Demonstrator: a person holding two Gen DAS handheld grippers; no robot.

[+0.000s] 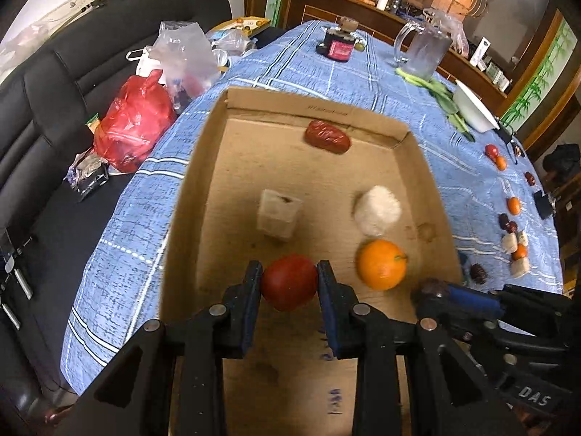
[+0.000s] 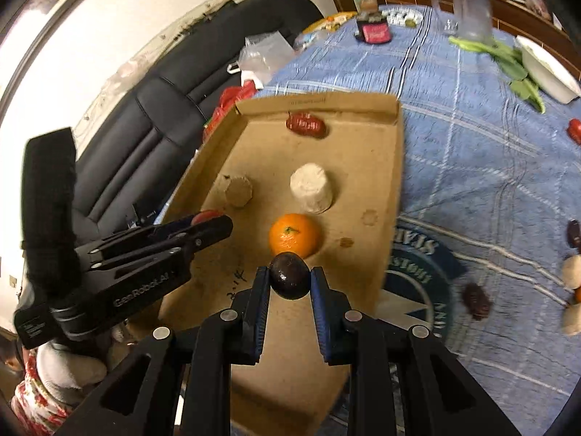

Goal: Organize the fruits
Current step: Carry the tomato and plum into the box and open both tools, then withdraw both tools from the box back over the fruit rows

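Left wrist view: we clamp a red fruit (image 1: pixel 289 282) in the left hand-held gripper (image 1: pixel 289 283) over the cardboard tray (image 1: pixel 434 196), for sorting; right hand-held gripper (image 2: pixel 289 280) pinches a dark fruit (image 2: pixel 289 280) below the orange (image 2: pixel 295 235) at 12 o'clock.

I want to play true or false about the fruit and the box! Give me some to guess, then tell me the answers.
1. The left gripper holds a red tomato. True.
2. The right gripper is empty. False: it is shut on a dark plum.
3. An orange lies inside the cardboard box. True.
4. The tablecloth is green. False: it is blue with white stripes.
5. The glass pitcher stands in the box. False: it stands on the tablecloth beyond the box.
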